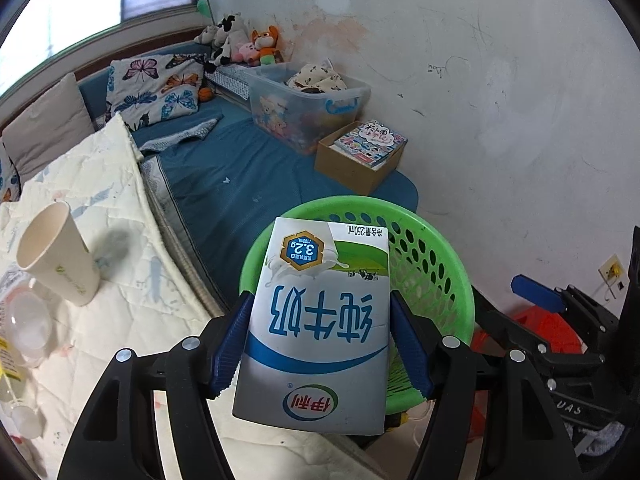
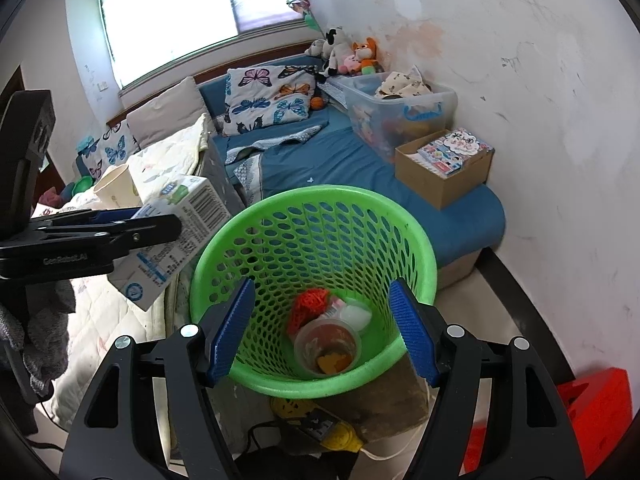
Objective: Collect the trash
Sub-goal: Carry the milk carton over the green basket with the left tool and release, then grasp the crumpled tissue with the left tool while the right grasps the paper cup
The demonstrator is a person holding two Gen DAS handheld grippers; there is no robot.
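Note:
A white and blue milk carton (image 1: 320, 320) is gripped upside down by its sides in my left gripper (image 1: 320, 340), which holds it over the near left rim of the green mesh basket (image 1: 432, 264). The right wrist view shows that carton (image 2: 188, 208) left of the basket (image 2: 312, 208), tilted. My right gripper (image 2: 322, 328) hangs open above the basket's mouth with nothing pressed between its pads. Inside lie a clear plastic cup (image 2: 328, 348), orange netting (image 2: 310, 304) and a white lid (image 2: 356, 314). A paper cup (image 1: 60, 252) stands on the quilt.
A cream quilt (image 1: 120, 208) covers the bed on the left, with a clear plastic lid (image 1: 24, 328) on it. A storage bin (image 2: 400, 108) and a cardboard box (image 2: 440, 176) sit on the blue mattress. A yellow power strip (image 2: 320, 424) and a red stool (image 2: 592, 404) are on the floor.

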